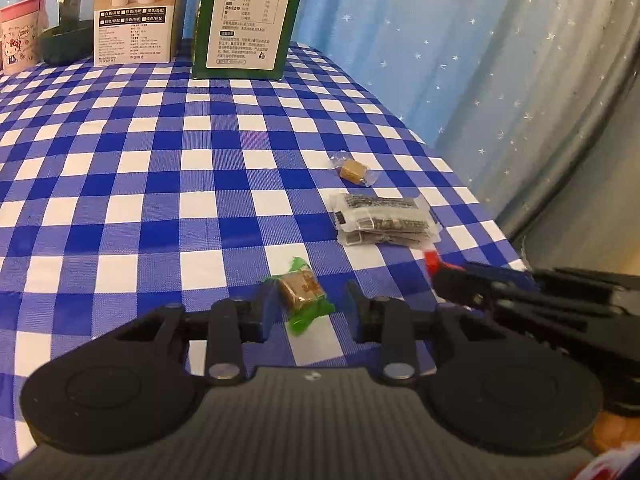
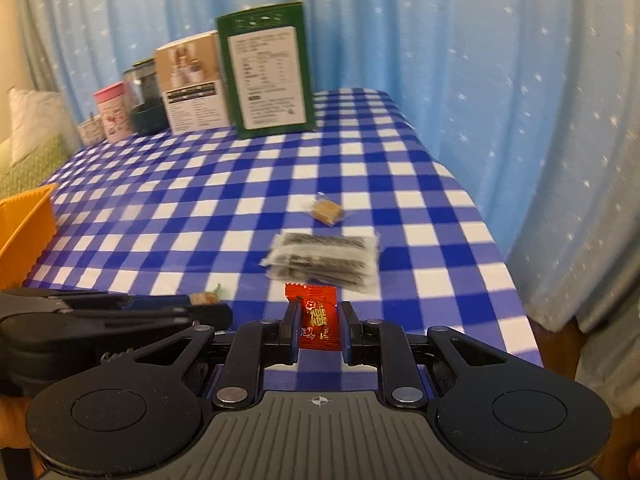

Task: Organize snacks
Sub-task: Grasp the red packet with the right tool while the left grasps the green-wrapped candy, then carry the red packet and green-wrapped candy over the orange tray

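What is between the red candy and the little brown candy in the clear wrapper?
The stack of clear seaweed packets lies between the red candy and the small brown candy; the right wrist view shows it best.

**What the two views leave unclear**

The green box (image 1: pixel 244 20) and the beige box (image 1: pixel 136 12) lose their tops to the upper edge of the left wrist view — their small print is unreadable. The orange bin (image 2: pixel 24 232) is cut by the left edge of the right wrist view. There the green-wrapped candy (image 2: pixel 206 298) is mostly hidden behind the left gripper (image 2: pixel 216 314). The seaweed packets (image 2: pixel 324 260) are blurred, so their count is unclear.
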Tool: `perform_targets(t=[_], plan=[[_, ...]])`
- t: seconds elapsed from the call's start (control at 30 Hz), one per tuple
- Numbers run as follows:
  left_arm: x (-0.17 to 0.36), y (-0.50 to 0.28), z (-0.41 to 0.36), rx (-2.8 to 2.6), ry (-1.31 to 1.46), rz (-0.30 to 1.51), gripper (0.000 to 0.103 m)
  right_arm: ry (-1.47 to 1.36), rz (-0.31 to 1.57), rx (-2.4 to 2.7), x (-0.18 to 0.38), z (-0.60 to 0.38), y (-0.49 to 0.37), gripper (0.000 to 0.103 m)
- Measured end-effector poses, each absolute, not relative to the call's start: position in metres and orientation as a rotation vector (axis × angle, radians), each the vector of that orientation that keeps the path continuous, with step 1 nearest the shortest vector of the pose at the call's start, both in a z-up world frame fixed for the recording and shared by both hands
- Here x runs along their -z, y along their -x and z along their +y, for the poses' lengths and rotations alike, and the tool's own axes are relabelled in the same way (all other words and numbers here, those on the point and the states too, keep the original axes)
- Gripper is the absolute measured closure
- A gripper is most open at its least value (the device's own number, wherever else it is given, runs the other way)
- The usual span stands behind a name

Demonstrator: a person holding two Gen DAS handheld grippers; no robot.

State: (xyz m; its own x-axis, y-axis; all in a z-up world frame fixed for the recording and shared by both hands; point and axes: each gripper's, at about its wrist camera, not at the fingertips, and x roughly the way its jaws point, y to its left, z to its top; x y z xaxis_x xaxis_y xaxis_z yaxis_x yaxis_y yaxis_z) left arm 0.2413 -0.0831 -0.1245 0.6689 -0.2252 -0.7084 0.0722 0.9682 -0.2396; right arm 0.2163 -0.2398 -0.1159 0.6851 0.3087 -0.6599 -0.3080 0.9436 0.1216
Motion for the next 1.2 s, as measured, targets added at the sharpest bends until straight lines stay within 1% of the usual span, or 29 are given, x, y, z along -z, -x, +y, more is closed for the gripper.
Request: perform_targets(t=[0.17,0.23,0.33,0.57,1.2], plan=[[0.126,-0.246,-0.094,0.143,0.111,0.803,0.074,-0.02,0.742,-0.318,0.114,-0.247,-0.213,0.083],[0.127,-0.244,-0.097,0.137,0.064,0.801,0.081,-0.021,0.741,-0.315,0.113,-0.248,-0.212,0.083],[0.126,-0.239,-0.097,0.146,0.023,0.805,0.083,-0.026,0.74,-0.309,0.113,-0.246,-0.211,0.083],[0.109,-0.216,-0.082,0.148,0.016,0.802,0.083,-0.053,0.741,-0.309,0.106,-0.24,-0.202,0.083],[0.041,-0.123,0.015,0.048,0.082,0.765,0.083,-0.089,0.715,-0.362,0.051,-0.187,-0.135,0.083]])
